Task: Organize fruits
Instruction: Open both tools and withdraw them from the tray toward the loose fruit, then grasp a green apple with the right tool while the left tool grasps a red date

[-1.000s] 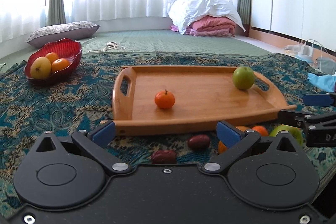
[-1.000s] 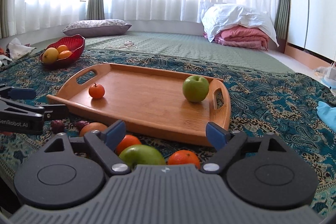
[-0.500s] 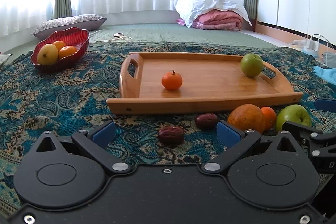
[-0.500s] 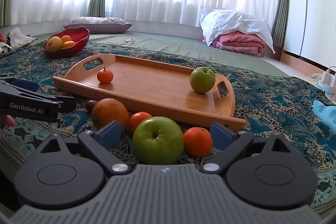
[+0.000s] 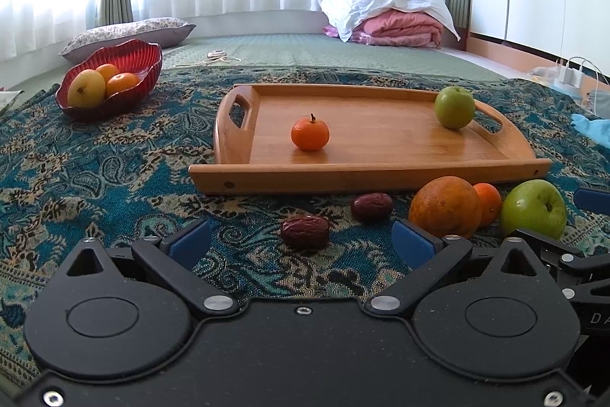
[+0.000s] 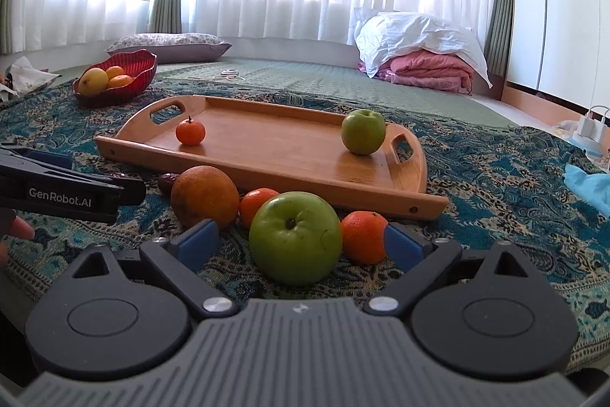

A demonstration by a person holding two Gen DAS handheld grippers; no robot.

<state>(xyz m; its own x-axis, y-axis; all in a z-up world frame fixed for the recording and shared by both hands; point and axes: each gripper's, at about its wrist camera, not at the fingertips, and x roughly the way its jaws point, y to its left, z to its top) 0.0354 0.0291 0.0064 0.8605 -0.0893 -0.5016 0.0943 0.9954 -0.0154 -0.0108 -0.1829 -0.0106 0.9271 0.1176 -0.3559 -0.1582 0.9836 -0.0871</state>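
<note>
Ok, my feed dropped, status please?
Both hand-held grippers open, right hand-held gripper straddling green apple, not gripping. Mandarin tight beside it. Tray holds two fruits.

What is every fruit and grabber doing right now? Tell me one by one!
Left gripper: open, empty, above a date.
Right gripper: open, around the front apple, pads not touching.
Front apple: on the cloth.
Wooden tray: holds two fruits.
Tray apple: upright, near the tray's handle.
Tray tangerine: upright.
Big orange: on the cloth.
Dates: loose on the cloth.
Red bowl: holds fruit.
</note>
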